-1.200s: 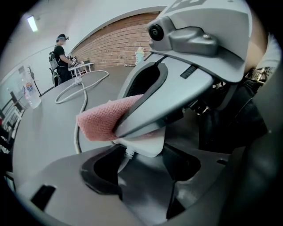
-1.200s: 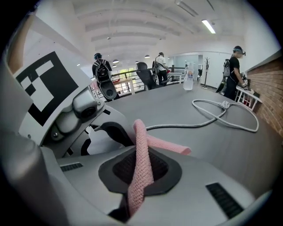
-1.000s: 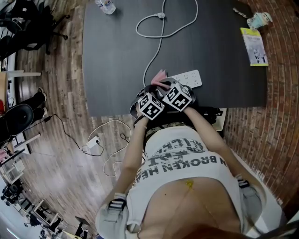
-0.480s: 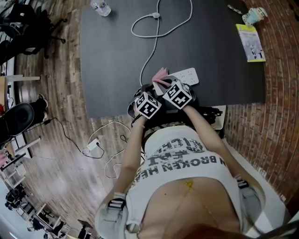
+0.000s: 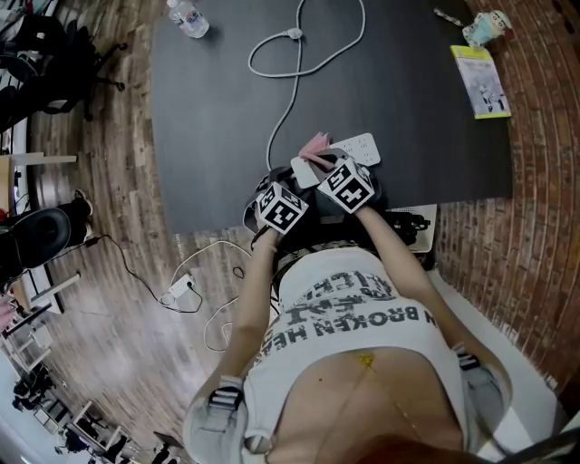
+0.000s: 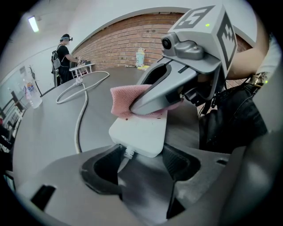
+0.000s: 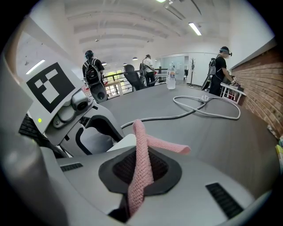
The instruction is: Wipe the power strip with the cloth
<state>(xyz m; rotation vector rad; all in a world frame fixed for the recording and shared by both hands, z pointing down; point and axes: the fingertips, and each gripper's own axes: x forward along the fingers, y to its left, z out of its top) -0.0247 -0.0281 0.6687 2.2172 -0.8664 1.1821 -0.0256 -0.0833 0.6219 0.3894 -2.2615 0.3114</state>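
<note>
Left gripper (image 6: 141,161): jaws closed on the near, cable end of the flat white plastic power strip (image 6: 139,132), one pad against each side. The strip lies at the near edge of the dark grey worktop (image 5: 208,118), just in front of the person. From the head view its held end seems raised a little, though I cannot be sure.

Pink knitted cloth (image 7: 141,154): bunched on top of the strip, over the part beyond the left jaws. The near end of the top face is bare.

Right gripper (image 7: 139,176): jaws pinching a fold of the cloth, with the loose end sticking out ahead. In the left gripper view its nose bears down on the cloth and presses it onto the strip.

Progress (judgement): wiping is under way, with cloth in contact and the strip steadied. Which parts are already clean cannot be read. A few dark specks sit at the cloth's edge, nature unclear. The near end and sides look left to do.

Surroundings, head view:
- Clear plastic water bottle (image 5: 186,16) at the far left corner, well apart.
- The strip's white cable (image 5: 290,100), looping across the middle. It could drag if the strip is turned.
- Yellow-green booklet (image 5: 481,80) and small pale cup-like object (image 5: 480,29) at far right, well clear.

Nothing on the worktop blocks the wipe. The two grippers are close together, so the left jaws cover the end they hold.
</note>
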